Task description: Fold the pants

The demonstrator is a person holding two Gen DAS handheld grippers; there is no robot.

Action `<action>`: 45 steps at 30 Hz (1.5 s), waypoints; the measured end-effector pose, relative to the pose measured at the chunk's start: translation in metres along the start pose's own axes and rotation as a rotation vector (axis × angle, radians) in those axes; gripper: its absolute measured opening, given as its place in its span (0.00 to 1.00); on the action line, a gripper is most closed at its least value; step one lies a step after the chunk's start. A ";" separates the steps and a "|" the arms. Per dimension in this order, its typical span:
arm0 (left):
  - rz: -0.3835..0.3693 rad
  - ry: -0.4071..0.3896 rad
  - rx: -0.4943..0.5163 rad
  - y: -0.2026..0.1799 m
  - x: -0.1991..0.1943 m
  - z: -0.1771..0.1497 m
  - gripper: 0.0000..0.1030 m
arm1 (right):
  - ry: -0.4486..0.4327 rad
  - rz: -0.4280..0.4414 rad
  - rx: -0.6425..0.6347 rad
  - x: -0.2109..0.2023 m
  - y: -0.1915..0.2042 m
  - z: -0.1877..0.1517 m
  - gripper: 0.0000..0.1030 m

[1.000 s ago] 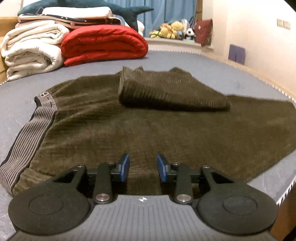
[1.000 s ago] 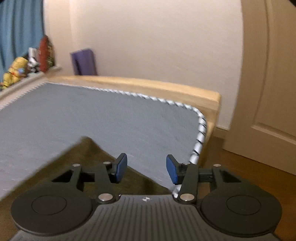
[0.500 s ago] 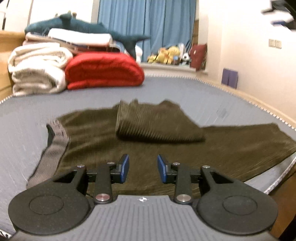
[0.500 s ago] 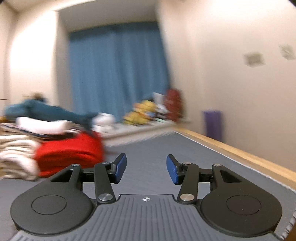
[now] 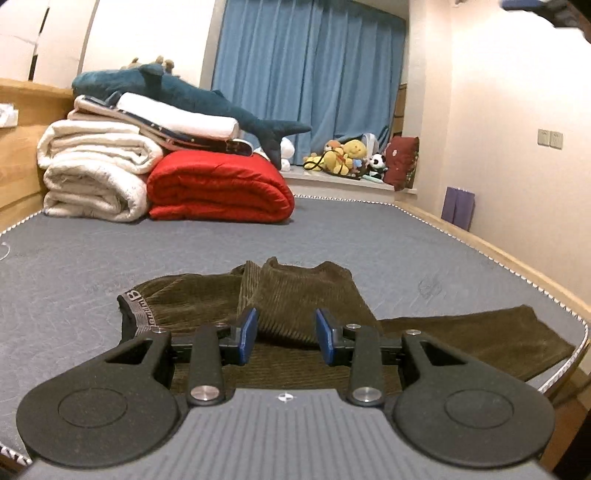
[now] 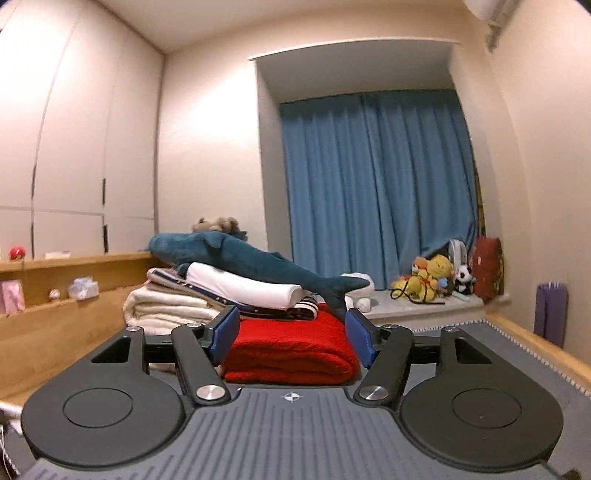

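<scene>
Olive corduroy pants (image 5: 295,299) lie partly folded on the grey mattress (image 5: 110,251), one leg doubled over the middle, the grey waistband (image 5: 138,310) at the left and the other leg (image 5: 480,332) stretching toward the right edge. My left gripper (image 5: 284,336) hovers above and in front of them, its blue pads apart with nothing between them. My right gripper (image 6: 291,338) is raised high and points level at the far wall; its jaws are opening and hold nothing. The pants are out of the right wrist view. A bit of the right gripper (image 5: 546,9) shows at the top right of the left wrist view.
At the head of the bed are folded white blankets (image 5: 92,173), a red quilt (image 5: 218,188) and a blue plush shark (image 5: 184,96). Soft toys (image 5: 343,155) line the sill under blue curtains (image 5: 310,74). A wooden frame (image 5: 498,251) edges the mattress on the right.
Both grippers have risen away from the pants. The right one swung from the mattress corner up toward the window wall and its jaws have widened. The pants lie as before.
</scene>
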State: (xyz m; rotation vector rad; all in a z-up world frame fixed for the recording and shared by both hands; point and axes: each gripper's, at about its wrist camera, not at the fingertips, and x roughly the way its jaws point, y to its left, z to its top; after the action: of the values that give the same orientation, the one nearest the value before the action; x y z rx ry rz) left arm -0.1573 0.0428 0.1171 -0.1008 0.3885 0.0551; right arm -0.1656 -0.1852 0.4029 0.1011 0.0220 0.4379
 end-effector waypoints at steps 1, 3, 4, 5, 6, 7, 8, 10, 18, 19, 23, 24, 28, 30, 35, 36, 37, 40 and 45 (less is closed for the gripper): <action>-0.003 0.009 -0.019 0.001 -0.004 0.006 0.36 | -0.005 0.005 -0.006 -0.005 0.002 0.002 0.67; -0.022 -0.001 -0.043 0.000 -0.016 0.017 0.26 | -0.010 0.008 0.005 -0.017 0.001 -0.003 0.68; -0.031 -0.023 -0.027 -0.002 -0.023 0.020 0.20 | -0.006 0.011 0.015 -0.020 0.000 -0.006 0.68; -0.028 -0.044 0.005 -0.005 -0.026 0.023 0.13 | 0.000 0.013 0.023 -0.021 -0.002 -0.010 0.68; -0.018 -0.052 0.032 -0.007 -0.028 0.025 0.10 | 0.009 0.011 0.026 -0.021 -0.005 -0.017 0.68; -0.017 -0.049 0.036 -0.007 -0.028 0.027 0.07 | 0.020 0.005 0.029 -0.018 -0.008 -0.026 0.67; -0.026 -0.039 0.026 -0.005 -0.026 0.030 0.07 | 0.038 0.000 0.037 -0.015 -0.014 -0.035 0.66; -0.030 -0.022 0.025 -0.001 -0.018 0.037 0.07 | 0.077 -0.013 0.073 -0.004 -0.028 -0.052 0.56; -0.018 0.015 0.027 0.025 0.055 0.079 0.07 | 0.209 -0.034 0.218 0.059 -0.086 -0.132 0.28; -0.016 0.021 0.021 0.032 0.071 0.088 0.07 | 0.230 -0.040 0.223 0.072 -0.092 -0.143 0.25; -0.042 0.073 -0.003 0.049 0.136 0.123 0.07 | 0.307 -0.060 0.304 0.122 -0.114 -0.185 0.24; -0.041 0.072 0.009 0.052 0.150 0.129 0.07 | 0.327 -0.066 0.317 0.137 -0.118 -0.195 0.24; -0.076 0.077 0.017 0.065 0.198 0.129 0.07 | 0.401 -0.061 0.336 0.192 -0.124 -0.236 0.24; -0.076 0.118 0.010 0.073 0.221 0.110 0.07 | 0.433 -0.076 0.335 0.214 -0.128 -0.260 0.24; -0.049 0.269 -0.019 0.062 0.263 0.093 0.07 | 0.596 -0.173 0.347 0.274 -0.142 -0.331 0.26; -0.055 0.275 -0.024 0.059 0.268 0.094 0.07 | 0.623 -0.184 0.371 0.285 -0.147 -0.344 0.26; -0.068 0.282 -0.039 0.056 0.273 0.095 0.07 | 0.646 -0.196 0.401 0.296 -0.153 -0.355 0.26; -0.085 0.296 -0.067 0.046 0.284 0.095 0.07 | 0.698 -0.223 0.430 0.323 -0.161 -0.383 0.34; -0.090 0.320 -0.080 0.034 0.298 0.091 0.07 | 0.770 -0.214 0.508 0.363 -0.176 -0.430 0.50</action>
State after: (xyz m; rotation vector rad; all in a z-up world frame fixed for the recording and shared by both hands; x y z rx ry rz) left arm 0.1497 0.0965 0.0847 -0.2076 0.7008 -0.0355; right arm 0.2190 -0.1501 -0.0428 0.4204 0.8968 0.2274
